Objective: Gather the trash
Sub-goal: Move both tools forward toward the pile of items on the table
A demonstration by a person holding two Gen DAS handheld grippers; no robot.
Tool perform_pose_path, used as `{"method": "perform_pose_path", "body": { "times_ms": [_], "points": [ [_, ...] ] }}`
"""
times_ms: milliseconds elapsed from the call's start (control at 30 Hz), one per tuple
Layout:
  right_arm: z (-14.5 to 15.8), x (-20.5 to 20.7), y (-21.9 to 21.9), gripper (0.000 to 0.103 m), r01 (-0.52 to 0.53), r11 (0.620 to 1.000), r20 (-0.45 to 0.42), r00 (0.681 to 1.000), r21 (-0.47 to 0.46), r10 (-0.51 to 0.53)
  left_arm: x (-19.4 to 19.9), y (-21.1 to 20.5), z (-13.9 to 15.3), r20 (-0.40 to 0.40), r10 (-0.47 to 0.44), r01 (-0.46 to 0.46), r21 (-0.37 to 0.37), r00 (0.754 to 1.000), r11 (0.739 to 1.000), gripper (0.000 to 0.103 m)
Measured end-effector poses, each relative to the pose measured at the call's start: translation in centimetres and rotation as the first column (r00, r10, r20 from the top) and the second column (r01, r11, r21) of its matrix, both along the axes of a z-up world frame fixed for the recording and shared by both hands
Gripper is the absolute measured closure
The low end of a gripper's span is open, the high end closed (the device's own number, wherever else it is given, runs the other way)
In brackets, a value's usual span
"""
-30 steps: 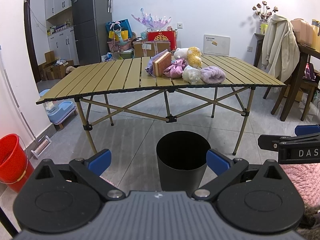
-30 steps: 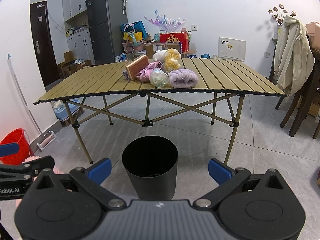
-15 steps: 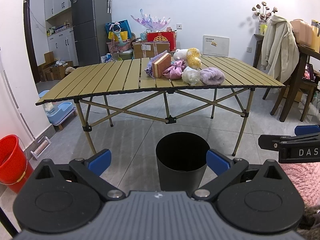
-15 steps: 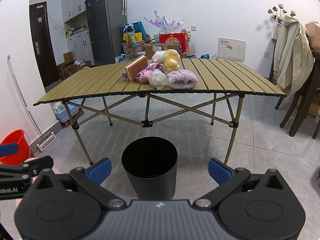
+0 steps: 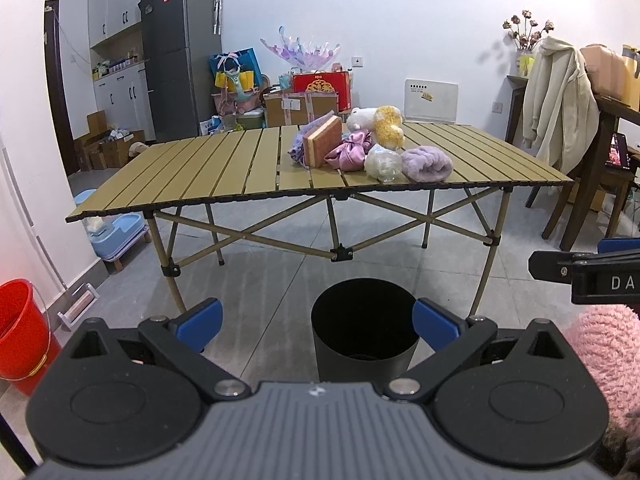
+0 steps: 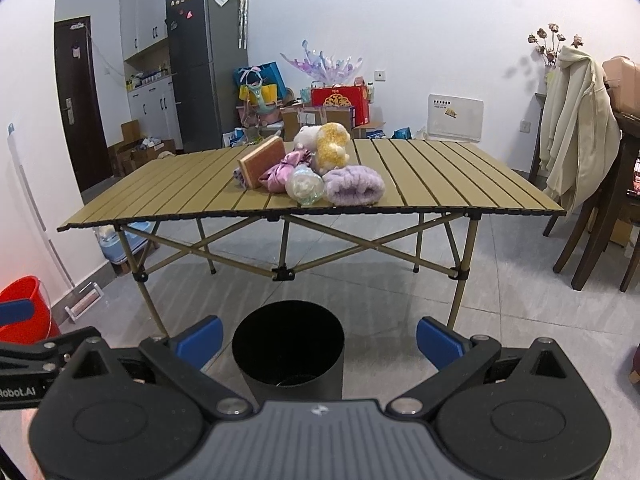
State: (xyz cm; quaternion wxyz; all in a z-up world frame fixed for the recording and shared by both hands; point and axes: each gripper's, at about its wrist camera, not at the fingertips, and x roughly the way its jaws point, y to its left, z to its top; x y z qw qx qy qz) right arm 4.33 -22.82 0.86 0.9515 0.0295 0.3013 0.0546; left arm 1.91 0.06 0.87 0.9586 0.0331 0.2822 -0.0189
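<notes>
A black trash bin point(image 5: 364, 326) stands on the floor in front of a slatted folding table point(image 5: 224, 176); it also shows in the right wrist view point(image 6: 289, 346). On the table lies a heap: an orange sponge block point(image 5: 322, 146), a pink satin pouch point(image 5: 349, 155), a clear plastic bottle point(image 5: 382, 165), a lilac fluffy cloth point(image 5: 427, 164) and a white and yellow plush point(image 5: 380, 122). My left gripper point(image 5: 316, 326) is open and empty, well short of the table. My right gripper point(image 6: 318, 340) is open and empty too, beside it.
A red bucket point(image 5: 20, 330) stands at the left wall. A blue pet feeder point(image 5: 116, 230) sits under the table's left end. A wooden chair point(image 5: 588, 184) with a cream coat point(image 5: 558, 100) stands at the right. Boxes and a fridge point(image 5: 180, 52) line the back wall.
Both grippers have risen slightly and drifted a little; the bin sits lower in both views. Nothing was taken hold of.
</notes>
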Motion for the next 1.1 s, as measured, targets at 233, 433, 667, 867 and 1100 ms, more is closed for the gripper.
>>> {"method": "perform_pose_path", "body": {
  "times_ms": [233, 433, 667, 867, 1100],
  "points": [
    [-0.3, 1.8, -0.4, 0.0, 0.006, 1.0, 0.015, 1.0, 0.017, -0.006, 1.8, 0.0, 0.3, 0.045, 0.0, 0.001, -0.014, 0.999, 1.0, 0.0],
    [-0.4, 3.2, -1.1, 0.0, -0.012, 0.998, 0.05, 0.999, 0.057, 0.009, 3.5, 0.0, 0.6, 0.079, 0.006, -0.005, -0.023, 0.997, 1.0, 0.0],
    [-0.5, 5.6, -2.3, 0.0, 0.003, 0.994, 0.107, 0.994, 0.108, -0.014, 5.9, 0.2, 0.5, 0.097, 0.019, -0.016, -0.04, 0.995, 0.999, 0.0],
    [-0.8, 8.2, -3.1, 0.0, 0.017, 0.992, 0.138, 0.99, 0.122, -0.034, 8.4, 0.2, 0.1, 0.103, 0.031, -0.026, -0.048, 0.994, 0.999, 0.0],
    [-1.6, 11.5, -3.1, 0.0, 0.031, 0.994, 0.162, 0.986, 0.101, -0.048, 11.9, 0.1, -0.5, 0.1, 0.041, -0.035, -0.059, 0.994, 0.998, 0.0]
  ]
}}
